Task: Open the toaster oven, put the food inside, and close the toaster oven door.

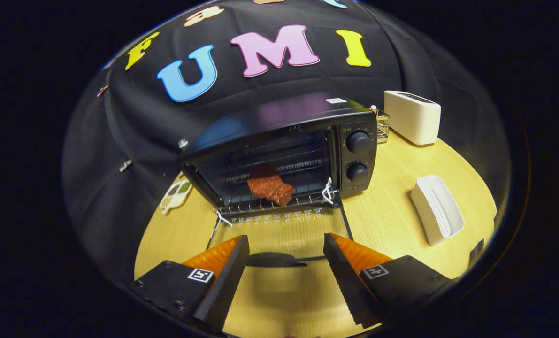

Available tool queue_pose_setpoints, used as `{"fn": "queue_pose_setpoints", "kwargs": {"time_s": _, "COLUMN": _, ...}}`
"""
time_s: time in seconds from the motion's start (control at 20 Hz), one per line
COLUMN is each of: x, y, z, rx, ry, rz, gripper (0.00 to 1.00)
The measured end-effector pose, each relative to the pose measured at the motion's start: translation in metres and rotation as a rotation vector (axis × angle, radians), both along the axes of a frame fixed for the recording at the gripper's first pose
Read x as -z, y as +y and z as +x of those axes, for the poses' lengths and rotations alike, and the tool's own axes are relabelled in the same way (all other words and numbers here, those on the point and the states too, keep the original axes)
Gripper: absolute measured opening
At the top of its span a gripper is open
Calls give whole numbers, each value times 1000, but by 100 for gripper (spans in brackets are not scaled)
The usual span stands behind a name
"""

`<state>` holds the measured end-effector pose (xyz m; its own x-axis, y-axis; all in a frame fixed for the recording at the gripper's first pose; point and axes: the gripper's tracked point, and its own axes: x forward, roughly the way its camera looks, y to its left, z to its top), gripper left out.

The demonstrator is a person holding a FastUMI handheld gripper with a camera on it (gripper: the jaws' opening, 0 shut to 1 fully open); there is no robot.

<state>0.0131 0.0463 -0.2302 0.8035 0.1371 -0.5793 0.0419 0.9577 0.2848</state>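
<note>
Gripper view: toaster oven point(307, 141) open, reddish food point(270, 186) on rack.

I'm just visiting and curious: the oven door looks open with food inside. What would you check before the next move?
1. Food on the rack, inside the toaster oven: ok.
2. Food clear of the door's swing: cannot tell; it lies near the rack's front edge.
3. Door down flat, handle ahead of the fingers: ok.
4. Gripper open and empty: ok.
5. Door shut: not ok, still to do.
</note>
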Motion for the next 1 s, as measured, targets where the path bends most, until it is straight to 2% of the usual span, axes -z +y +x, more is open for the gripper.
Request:
{"fn": "queue_pose_setpoints", "kwargs": {"time_s": 0.2, "x": 21, "y": 8, "z": -26, "rx": -87, "ry": 74, "rz": -74, "gripper": 99}}
{"fn": "queue_pose_setpoints", "kwargs": {"time_s": 0.5, "x": 70, "y": 20, "z": -44, "rx": -156, "ry": 193, "rz": -153, "gripper": 99}}
{"fn": "queue_pose_setpoints", "kwargs": {"time_s": 0.65, "x": 82, "y": 15, "z": -37, "rx": -162, "ry": 196, "rz": -205, "gripper": 99}}
{"fn": "queue_pose_setpoints", "kwargs": {"time_s": 0.8, "x": 88, "y": 18, "z": -27, "rx": -158, "ry": 201, "rz": -204, "gripper": 99}}
{"fn": "queue_pose_setpoints", "kwargs": {"time_s": 1.0, "x": 87, "y": 30, "z": -14, "rx": -205, "ry": 167, "rz": -215, "gripper": 99}}
